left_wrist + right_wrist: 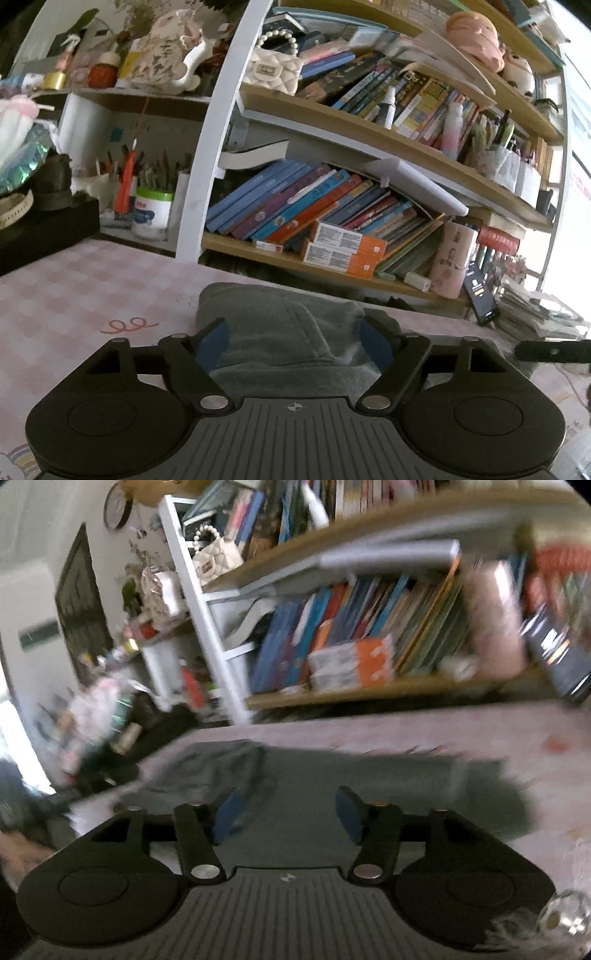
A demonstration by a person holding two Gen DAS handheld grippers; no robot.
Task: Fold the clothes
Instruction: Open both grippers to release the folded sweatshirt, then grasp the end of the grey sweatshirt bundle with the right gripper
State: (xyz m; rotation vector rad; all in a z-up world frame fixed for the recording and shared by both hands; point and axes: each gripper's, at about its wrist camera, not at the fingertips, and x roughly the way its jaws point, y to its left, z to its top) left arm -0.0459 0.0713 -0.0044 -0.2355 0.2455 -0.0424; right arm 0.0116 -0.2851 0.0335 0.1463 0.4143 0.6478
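— Left gripper (293, 341): how is it seen?

— Its jaws are spread wide, blue pads (212, 345) on either side of a folded grey garment (273, 325), which is seen between them; no pressing on the cloth can be made out, so nothing is gripped.

— And the right gripper (286, 818)?

— Its jaws are parted too, less widely, held over the same grey garment (332, 775), with no cloth pinched between the pads. That view is heavily blurred.

— Where is the garment laid?

— On a pink checked cloth (74, 291) covering the surface, close in front of both tools. In the left view it is shown as a compact folded bundle; in the right view a broader flat spread with a loose rumpled part at the left is shown.

— What is given by one view only?

— A black bar (554, 350) at the right edge and a dark phone (480, 295) propped beyond the garment are sharp in the left view alone. A round wall clock (118, 506) and a clear faceted knob (565, 919) appear only in the right.

— Farther back?

— A bookshelf (332, 258) packed with leaning books is seen in both, with orange-and-white boxes (343, 247) and a quilted cream handbag (273, 70).

— Any readable writing?

— Print is visible on the boxes and spines, but too small to be read.
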